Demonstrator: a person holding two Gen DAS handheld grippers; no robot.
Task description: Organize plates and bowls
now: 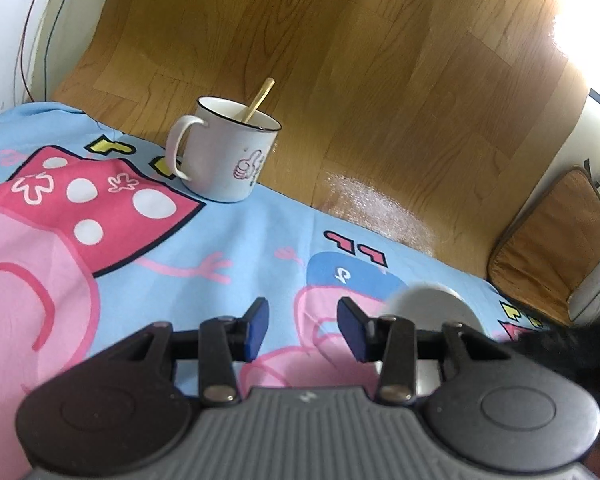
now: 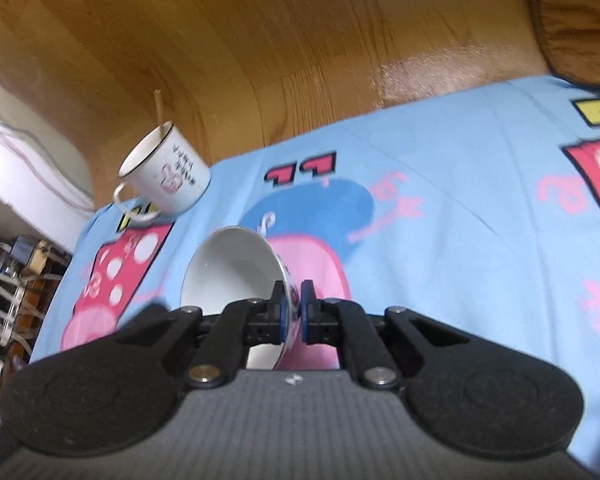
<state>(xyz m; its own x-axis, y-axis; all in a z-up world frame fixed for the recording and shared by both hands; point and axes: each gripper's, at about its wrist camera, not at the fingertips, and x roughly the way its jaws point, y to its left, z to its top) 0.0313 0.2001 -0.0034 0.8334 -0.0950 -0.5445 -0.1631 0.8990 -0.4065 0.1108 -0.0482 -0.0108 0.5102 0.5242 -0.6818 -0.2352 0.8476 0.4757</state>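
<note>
My right gripper (image 2: 294, 304) is shut on the rim of a white bowl (image 2: 230, 268) with a patterned outside, holding it tilted above the blue cartoon cloth (image 2: 440, 208). My left gripper (image 1: 302, 326) is open and empty, low over the same cloth (image 1: 228, 240). The bowl shows blurred in the left wrist view (image 1: 428, 304), just right of the left gripper's right finger. No plate is in view.
A white mug (image 1: 226, 152) with a stick in it stands at the cloth's far edge; it also shows in the right wrist view (image 2: 166, 172). Wooden floor (image 1: 340, 60) lies beyond. A brown cushion (image 1: 552, 240) sits at the right. Cables (image 2: 4, 280) lie at the left.
</note>
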